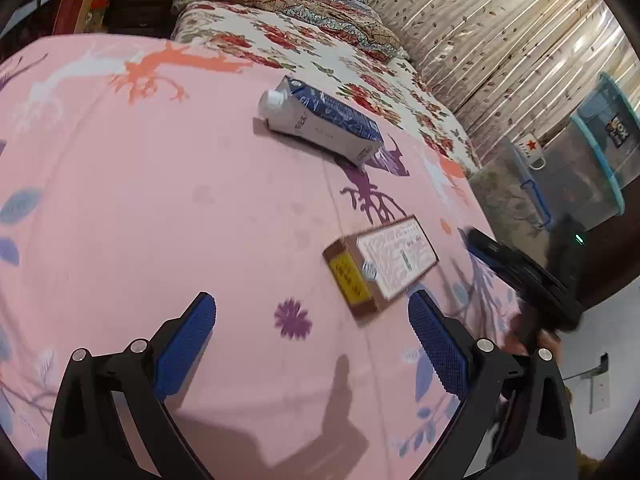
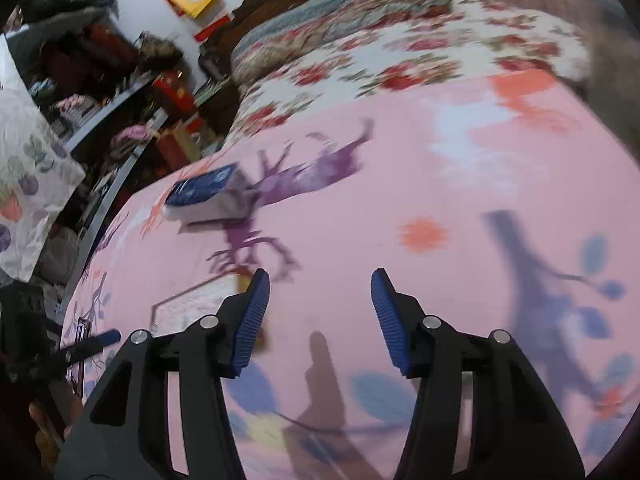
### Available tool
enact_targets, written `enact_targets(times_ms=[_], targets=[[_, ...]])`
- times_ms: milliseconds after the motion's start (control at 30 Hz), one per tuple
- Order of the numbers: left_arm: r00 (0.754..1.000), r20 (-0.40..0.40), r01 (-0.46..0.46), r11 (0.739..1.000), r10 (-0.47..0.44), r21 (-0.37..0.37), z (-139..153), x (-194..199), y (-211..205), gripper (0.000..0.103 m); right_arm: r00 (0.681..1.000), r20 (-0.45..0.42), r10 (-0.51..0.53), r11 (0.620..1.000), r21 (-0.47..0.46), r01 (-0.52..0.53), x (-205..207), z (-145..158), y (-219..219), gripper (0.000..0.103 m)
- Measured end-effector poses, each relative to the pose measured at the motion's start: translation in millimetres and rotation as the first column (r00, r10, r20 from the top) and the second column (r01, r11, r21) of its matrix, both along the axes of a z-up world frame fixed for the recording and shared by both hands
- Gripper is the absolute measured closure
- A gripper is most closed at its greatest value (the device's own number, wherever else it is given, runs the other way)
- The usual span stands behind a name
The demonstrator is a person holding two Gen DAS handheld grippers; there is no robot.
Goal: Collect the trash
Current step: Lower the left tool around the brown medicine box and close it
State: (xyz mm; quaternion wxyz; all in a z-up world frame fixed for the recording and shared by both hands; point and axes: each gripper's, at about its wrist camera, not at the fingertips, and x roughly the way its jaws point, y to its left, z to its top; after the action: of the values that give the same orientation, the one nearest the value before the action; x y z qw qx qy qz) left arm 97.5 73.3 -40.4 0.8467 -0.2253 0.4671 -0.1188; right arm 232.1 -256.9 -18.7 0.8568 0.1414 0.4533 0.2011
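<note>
A blue and white drink carton with a white cap lies on its side on the pink bedsheet. A flat brown box with a white label and a yellow end lies nearer, just ahead and right of my left gripper, which is open and empty above the sheet. In the blurred right wrist view my right gripper is open and empty over the sheet. The carton lies ahead to its left, and the box is partly hidden behind its left finger.
Floral quilts are piled at the bed's far end. Clear storage bins and a curtain stand right of the bed. Cluttered shelves stand left of the bed. The other gripper shows at the bed's right edge.
</note>
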Motion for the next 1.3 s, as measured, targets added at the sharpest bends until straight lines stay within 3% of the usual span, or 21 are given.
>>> enact_targets(times_ms=[200, 267, 333, 400, 667, 833, 1033, 1100, 1233, 1300], targets=[[0.995, 0.020, 0.095, 0.995, -0.094, -0.034, -4.4, -24.6, -9.2, 0.010, 0.994, -0.048, 0.101, 0.994, -0.040, -0.103, -3.6, -12.4, 61.6, 0.051], [0.993, 0.016, 0.115, 0.993, -0.115, 0.006, -7.4, -27.6, -17.7, 0.010, 0.974, -0.066, 0.217, 0.976, 0.005, -0.217, -21.8, -13.3, 83.3, 0.051], [0.994, 0.014, 0.104, 0.994, -0.104, 0.035, -9.0, -26.8, -18.9, 0.010, 0.935, -0.048, 0.353, 0.935, 0.065, -0.349, -45.5, -7.9, 100.3, 0.051], [0.997, 0.016, 0.076, 0.997, -0.076, 0.010, -9.1, -25.6, -8.4, 0.010, 0.913, -0.007, 0.408, 0.910, 0.086, -0.405, -62.5, -0.1, 104.3, 0.050], [1.000, 0.003, 0.022, 0.994, -0.021, -0.107, -11.0, -22.7, 16.0, 0.010, 0.978, -0.029, 0.208, 0.976, 0.075, -0.205, -37.3, -6.3, 66.5, 0.050], [0.999, -0.006, 0.042, 0.991, -0.043, -0.123, -12.3, -22.4, 7.8, 0.011, 0.993, -0.011, 0.116, 0.988, -0.104, -0.117, -9.2, -16.0, 79.9, 0.050], [0.999, -0.001, 0.043, 0.990, -0.044, -0.136, -8.8, -24.4, 7.9, 0.011, 0.974, 0.021, 0.224, 0.956, -0.198, -0.216, -11.4, -18.7, 121.9, 0.050], [0.999, -0.001, 0.036, 0.989, -0.036, -0.141, -8.6, -24.0, 9.7, 0.011, 0.951, 0.020, 0.310, 0.938, -0.170, -0.302, -26.6, -16.5, 132.8, 0.050], [1.000, -0.010, 0.013, 0.991, -0.015, -0.132, -11.6, -20.9, 14.9, 0.011, 0.874, 0.028, 0.485, 0.873, -0.074, -0.482, -60.8, -12.5, 145.1, 0.050], [1.000, -0.014, 0.004, 0.990, -0.006, -0.138, -12.6, -20.7, 18.0, 0.011, 0.874, 0.043, 0.483, 0.875, -0.047, -0.481, -69.9, -11.5, 139.4, 0.050]])
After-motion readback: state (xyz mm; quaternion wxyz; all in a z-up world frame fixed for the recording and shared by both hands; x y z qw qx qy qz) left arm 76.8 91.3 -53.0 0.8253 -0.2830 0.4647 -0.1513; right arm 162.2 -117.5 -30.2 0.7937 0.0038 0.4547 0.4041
